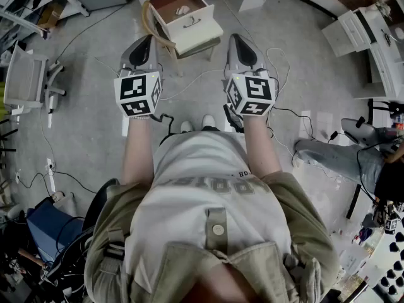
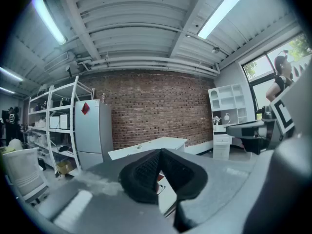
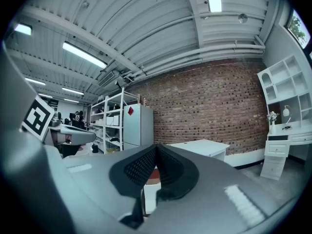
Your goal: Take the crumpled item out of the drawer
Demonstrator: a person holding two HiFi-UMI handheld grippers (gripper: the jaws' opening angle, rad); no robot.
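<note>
Well, left gripper (image 1: 147, 40) and right gripper (image 1: 235, 38) were both pressed together, empty, well short of the crumpled item (image 1: 182, 9) in the open drawer (image 1: 197, 29); arriving shut might just shove it back.

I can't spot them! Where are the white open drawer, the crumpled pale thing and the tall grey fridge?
White open drawer (image 1: 201, 30): head view, front panel.
Crumpled pale thing (image 1: 182, 9): head view, its middle.
Tall grey fridge (image 2: 92, 128): left gripper view, door.
</note>
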